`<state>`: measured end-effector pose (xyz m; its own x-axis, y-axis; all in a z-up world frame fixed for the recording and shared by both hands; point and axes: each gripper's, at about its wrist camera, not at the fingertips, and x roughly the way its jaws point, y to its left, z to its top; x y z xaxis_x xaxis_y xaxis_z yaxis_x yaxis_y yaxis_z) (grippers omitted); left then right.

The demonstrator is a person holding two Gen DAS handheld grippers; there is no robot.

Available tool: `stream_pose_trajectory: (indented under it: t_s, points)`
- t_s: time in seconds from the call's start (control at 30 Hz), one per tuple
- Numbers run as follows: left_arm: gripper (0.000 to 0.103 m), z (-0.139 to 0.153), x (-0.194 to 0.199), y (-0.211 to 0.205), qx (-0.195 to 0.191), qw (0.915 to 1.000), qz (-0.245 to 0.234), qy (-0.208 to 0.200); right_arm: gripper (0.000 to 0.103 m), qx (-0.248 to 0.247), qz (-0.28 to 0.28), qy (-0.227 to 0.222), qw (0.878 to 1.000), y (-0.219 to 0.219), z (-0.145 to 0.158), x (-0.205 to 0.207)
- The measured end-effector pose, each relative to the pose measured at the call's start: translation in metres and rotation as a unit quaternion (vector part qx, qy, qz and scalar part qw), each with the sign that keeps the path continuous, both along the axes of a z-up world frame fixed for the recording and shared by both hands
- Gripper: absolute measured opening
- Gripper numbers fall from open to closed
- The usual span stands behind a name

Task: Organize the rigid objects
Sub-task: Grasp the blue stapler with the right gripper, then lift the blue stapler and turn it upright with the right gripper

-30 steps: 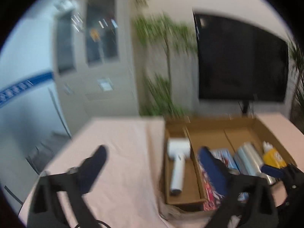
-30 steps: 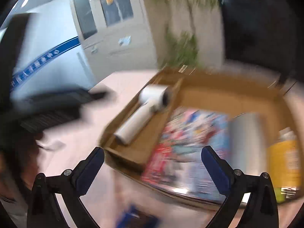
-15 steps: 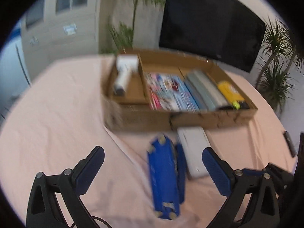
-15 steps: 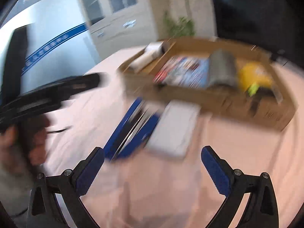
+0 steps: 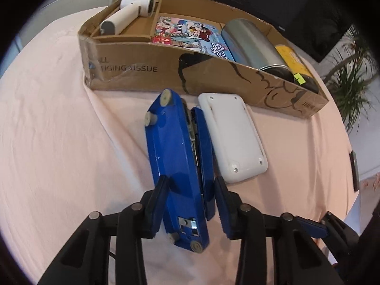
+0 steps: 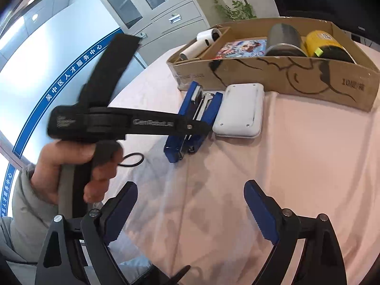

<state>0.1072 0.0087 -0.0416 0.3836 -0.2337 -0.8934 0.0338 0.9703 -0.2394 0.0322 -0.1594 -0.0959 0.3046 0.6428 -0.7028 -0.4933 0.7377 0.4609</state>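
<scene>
We work at a bench covered with a pink cloth, in a room with a dark screen, a grey cabinet and potted plants. At the far side of the bench lies a long cardboard box, holding a white hair dryer in its left compartment, then a picture book, a steel flask and a yellow bottle lying side by side. Just in front of the box, on the cloth, the blue stapler lies on its side, with a white flat case just beside it on the right. Our left gripper has its pads on either side of the stapler's near end, closed in narrow against it. Our right gripper hangs wide apart over bare cloth, well short of the stapler, and from there the left hand and its tool partly block the stapler.
</scene>
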Motion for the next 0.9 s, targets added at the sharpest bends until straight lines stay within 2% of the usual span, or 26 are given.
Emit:
stream_pose_trajectory:
  t_s: [0.07, 0.13, 0.23, 0.33, 0.37, 0.4, 0.43, 0.47, 0.5, 0.53, 0.63, 0.7, 0.73, 0.77, 0.83, 0.9]
  points:
    - [0.019, 0.006, -0.004, 0.012, -0.037, 0.9991, 0.019, -0.004, 0.085, 0.004, 0.001, 0.003, 1.000, -0.001, 0.005, 0.002]
    - [0.015, 0.007, -0.009, 0.026, -0.097, 0.9944, 0.042, 0.000, 0.084, 0.003, 0.008, 0.004, 1.000, 0.009, 0.005, 0.010]
    - [0.015, 0.002, -0.012, 0.040, -0.141, 0.9885, 0.055, 0.005, 0.081, 0.011, 0.026, 0.008, 1.000, 0.028, 0.005, 0.017]
    - [0.015, 0.010, -0.019, 0.051, -0.153, 0.9866, 0.055, -0.016, 0.081, 0.007, 0.013, 0.006, 1.000, 0.043, 0.004, 0.020]
    - [0.020, 0.018, -0.017, 0.053, -0.138, 0.9886, 0.052, -0.030, 0.081, 0.004, 0.007, 0.007, 1.000, 0.048, 0.003, 0.023]
    - [0.025, 0.026, -0.021, 0.053, -0.102, 0.9920, 0.050, -0.054, 0.081, 0.000, 0.002, 0.010, 1.000, 0.055, 0.000, 0.026]
    - [0.044, 0.030, -0.024, 0.052, -0.079, 0.9931, 0.049, -0.071, 0.081, -0.004, -0.004, 0.012, 1.000, 0.061, -0.003, 0.028]
    - [0.072, 0.035, -0.027, 0.055, -0.062, 0.9932, 0.049, -0.086, 0.077, -0.010, -0.010, 0.013, 1.000, 0.067, -0.006, 0.030]
    - [0.083, 0.039, -0.032, 0.063, -0.044, 0.9928, 0.058, -0.095, 0.075, -0.020, -0.017, 0.011, 1.000, 0.074, -0.009, 0.033]
    - [0.086, 0.041, -0.033, 0.069, -0.034, 0.9921, 0.067, -0.100, 0.071, -0.036, -0.028, 0.002, 0.999, 0.081, -0.012, 0.034]
    - [0.086, 0.040, -0.035, 0.079, -0.010, 0.9925, 0.066, -0.102, 0.051, -0.086, -0.049, -0.031, 0.995, 0.093, -0.021, 0.037]
    - [0.086, 0.036, -0.039, 0.087, 0.006, 0.9925, 0.074, -0.097, 0.041, -0.101, -0.038, -0.048, 0.993, 0.095, -0.021, 0.034]
    - [0.086, 0.035, -0.040, 0.091, 0.005, 0.9927, 0.076, -0.093, 0.033, -0.118, -0.030, -0.061, 0.991, 0.097, -0.020, 0.031]
    - [0.086, 0.034, -0.041, 0.094, 0.000, 0.9929, 0.078, -0.090, 0.031, -0.138, -0.016, -0.084, 0.987, 0.101, -0.018, 0.027]
    - [0.086, 0.033, -0.043, 0.100, -0.004, 0.9917, 0.086, -0.095, 0.031, -0.203, 0.020, -0.156, 0.966, 0.115, -0.012, 0.013]
    - [0.086, 0.035, -0.048, 0.112, -0.005, 0.9897, 0.101, -0.102, 0.031, -0.269, 0.053, -0.229, 0.934, 0.130, -0.012, -0.004]
